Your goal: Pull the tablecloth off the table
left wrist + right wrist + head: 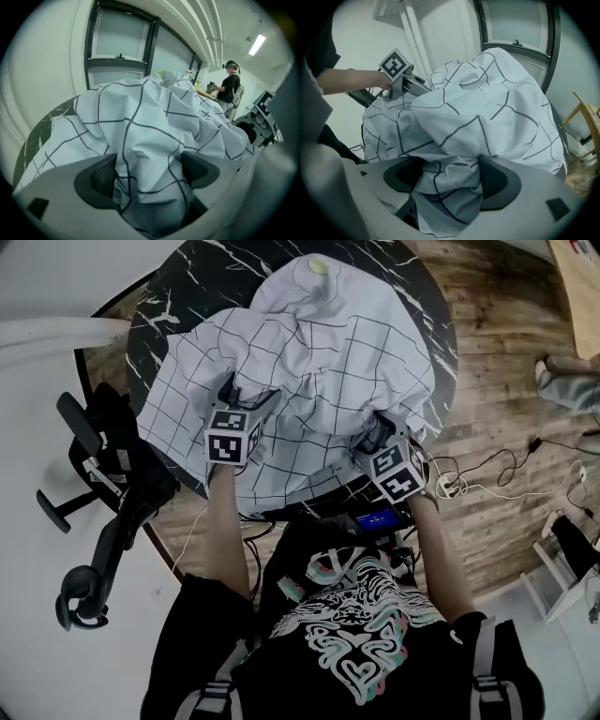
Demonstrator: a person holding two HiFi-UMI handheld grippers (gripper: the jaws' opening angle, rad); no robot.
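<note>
You stand at the 6 o'clock edge of one round table [183,282], its black top veined with white like marble, with one white tablecloth [309,362] printed in a thin dark grid heaped on it in soft, deep folds. Your left gripper [147,176] has its two dark, ribbed pads closed on a thick bunched fold of the cloth. Your right gripper [452,180] pinches a second crumpled wad the same way. Both bite the hem nearest you, at about 7 and 5 o'clock on the tabletop. The fabric is piled toward the middle and the 12 o'clock side, where one small pale green object [319,268] sits on top of it; what it is cannot be made out. Bare stone shows along the rim from 9 to 11 o'clock and again from 1 to 3 o'clock. One black swivel chair [103,484] stands close by the table at 8 o'clock. Loose cables [487,470] trail over the plank floor [497,362] at 4 o'clock.
</note>
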